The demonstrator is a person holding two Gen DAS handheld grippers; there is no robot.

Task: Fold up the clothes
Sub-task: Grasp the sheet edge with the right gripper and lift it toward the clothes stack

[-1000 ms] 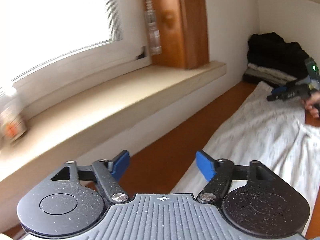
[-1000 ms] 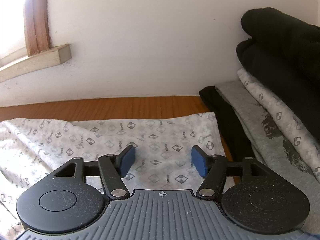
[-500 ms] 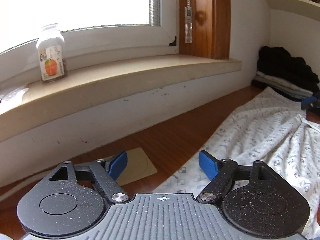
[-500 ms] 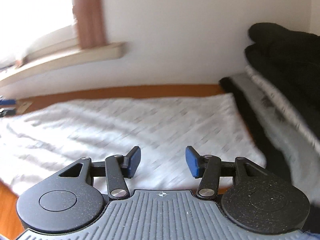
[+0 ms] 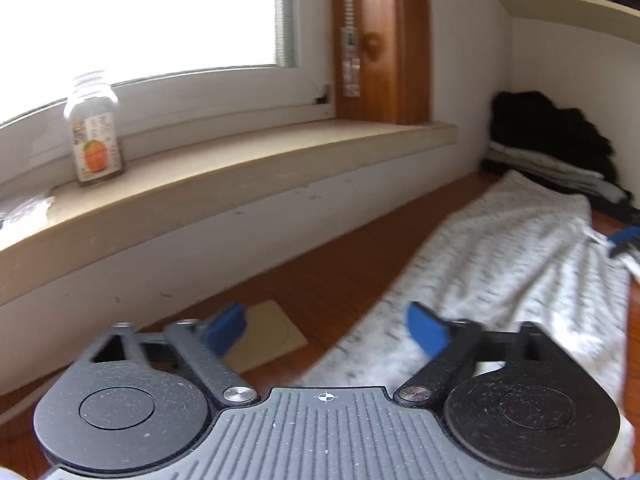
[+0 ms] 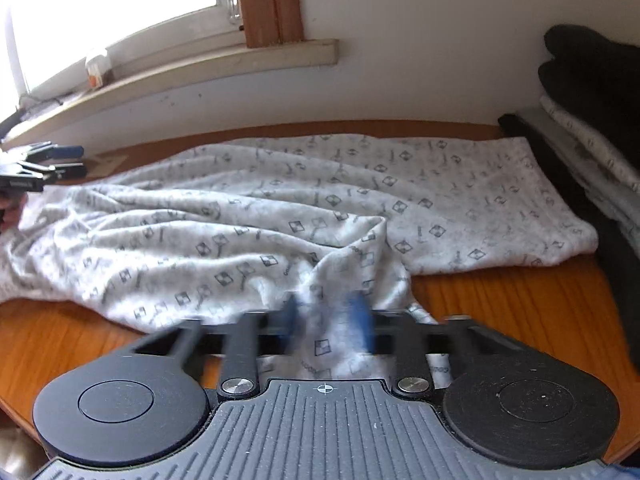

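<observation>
2 black grippers with blue fingertip pads work over a white patterned cloth garment spread on the orange-brown wooden tabletop. The left gripper hangs with its fingers spread wide and empty at one end of the garment. The right gripper, blurred, has its pads set narrowly around a raised fold at the garment's near edge; whether they pinch it cannot be told.
</observation>
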